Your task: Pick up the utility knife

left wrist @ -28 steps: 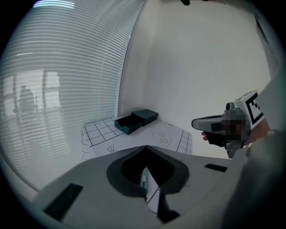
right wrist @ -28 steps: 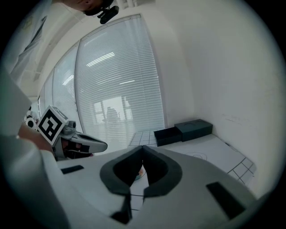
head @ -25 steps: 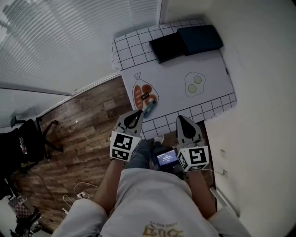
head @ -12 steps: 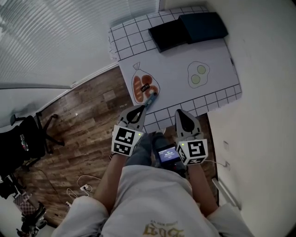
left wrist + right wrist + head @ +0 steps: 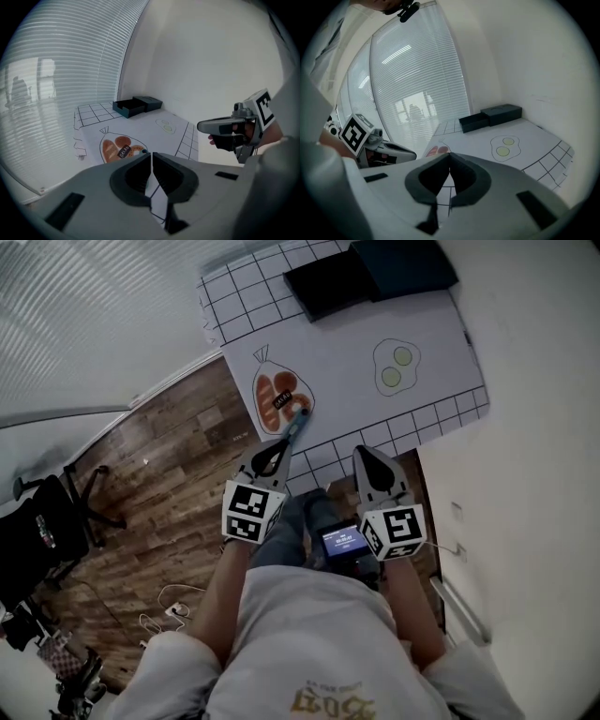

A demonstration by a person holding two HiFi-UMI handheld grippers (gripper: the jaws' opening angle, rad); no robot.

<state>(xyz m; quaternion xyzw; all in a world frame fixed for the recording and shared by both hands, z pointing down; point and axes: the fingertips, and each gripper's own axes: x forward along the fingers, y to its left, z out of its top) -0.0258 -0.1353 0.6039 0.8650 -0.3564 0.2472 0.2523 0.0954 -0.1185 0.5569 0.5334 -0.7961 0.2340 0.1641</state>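
Wood floor shows on the left, and a tabletop under a printed mat stands in front of the person. On it the utility knife lies at the near edge of the bread drawing, just beyond the left hand-held gripper. This one and the right hand-held gripper both have their jaws together, nothing between them. Two dark boxes sit at the far end.

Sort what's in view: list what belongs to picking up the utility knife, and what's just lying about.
For the job: utility knife, on the bread drawing's near edge; left tool, shut, close to it; right tool, shut.

Lying about: black box and dark blue box at the mat's far end; fried-egg drawing; chair; cables on the floor.
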